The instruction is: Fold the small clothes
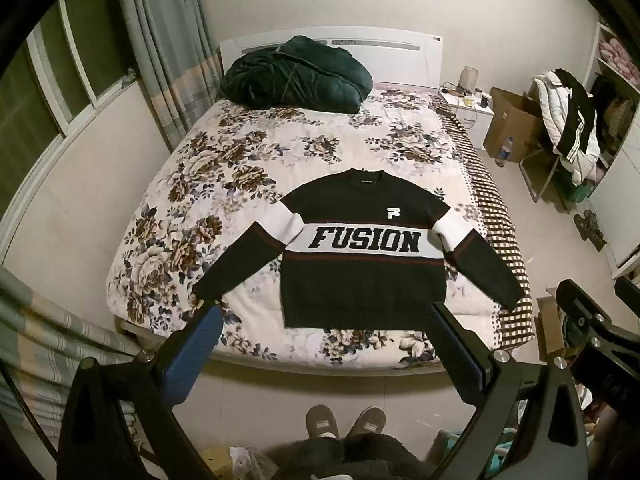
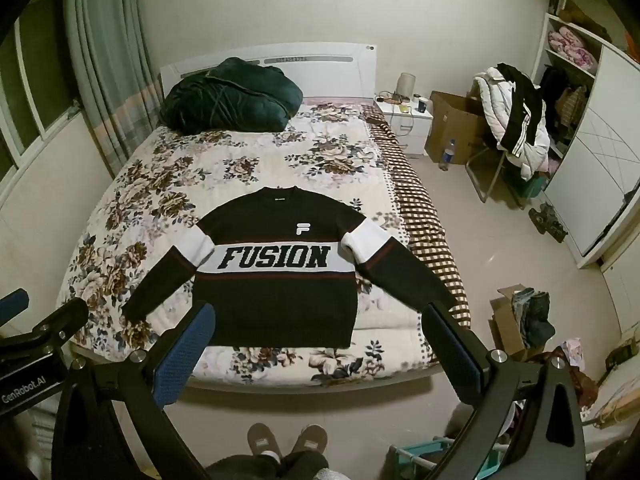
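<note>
A black sweater (image 1: 362,280) with a white "FUSION" band lies flat, front up, on the flowered bed (image 1: 280,148), sleeves spread out to both sides, hem toward me. It also shows in the right wrist view (image 2: 276,300). My left gripper (image 1: 324,312) is open and empty, held well above the bed's near edge, short of the sweater's hem. My right gripper (image 2: 320,312) is open and empty, at a like height and distance. Each gripper shows at the edge of the other's view.
A dark green quilt (image 1: 296,76) is bundled at the headboard. A white nightstand (image 1: 466,110), a cardboard box (image 1: 512,124) and a chair piled with clothes (image 1: 568,120) stand right of the bed. Curtains (image 1: 168,40) hang at left. My slippered feet (image 1: 344,420) are below.
</note>
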The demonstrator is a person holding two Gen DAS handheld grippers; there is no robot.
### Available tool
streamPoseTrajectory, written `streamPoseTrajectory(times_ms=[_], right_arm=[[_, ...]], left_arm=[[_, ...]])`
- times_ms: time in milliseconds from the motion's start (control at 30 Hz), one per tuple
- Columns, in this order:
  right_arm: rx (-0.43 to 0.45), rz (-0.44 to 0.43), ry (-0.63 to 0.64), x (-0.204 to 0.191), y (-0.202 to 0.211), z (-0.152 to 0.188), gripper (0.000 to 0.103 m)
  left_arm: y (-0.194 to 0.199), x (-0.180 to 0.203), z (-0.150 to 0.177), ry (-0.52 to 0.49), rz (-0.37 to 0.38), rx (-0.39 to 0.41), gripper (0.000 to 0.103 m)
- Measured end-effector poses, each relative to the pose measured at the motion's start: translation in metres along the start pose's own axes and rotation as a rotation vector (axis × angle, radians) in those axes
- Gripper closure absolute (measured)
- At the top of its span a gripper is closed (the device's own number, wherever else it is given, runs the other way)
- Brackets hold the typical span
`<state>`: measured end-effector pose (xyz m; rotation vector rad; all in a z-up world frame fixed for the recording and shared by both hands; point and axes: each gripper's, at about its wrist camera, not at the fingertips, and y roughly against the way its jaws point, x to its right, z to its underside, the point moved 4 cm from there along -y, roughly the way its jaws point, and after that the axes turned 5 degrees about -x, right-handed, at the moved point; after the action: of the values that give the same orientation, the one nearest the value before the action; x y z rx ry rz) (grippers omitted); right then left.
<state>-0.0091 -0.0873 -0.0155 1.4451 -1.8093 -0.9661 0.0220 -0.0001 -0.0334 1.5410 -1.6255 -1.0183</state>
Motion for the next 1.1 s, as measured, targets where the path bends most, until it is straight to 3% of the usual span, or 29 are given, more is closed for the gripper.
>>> streamPoseTrajectory(times_ms=[1100], right_arm=[[0.013, 0.000, 0.000, 0.0000, -0.0007, -0.0004, 0.000]], left_arm=[[0.0001, 0.0001, -0.0002, 0.002, 0.003, 0.006, 0.000]])
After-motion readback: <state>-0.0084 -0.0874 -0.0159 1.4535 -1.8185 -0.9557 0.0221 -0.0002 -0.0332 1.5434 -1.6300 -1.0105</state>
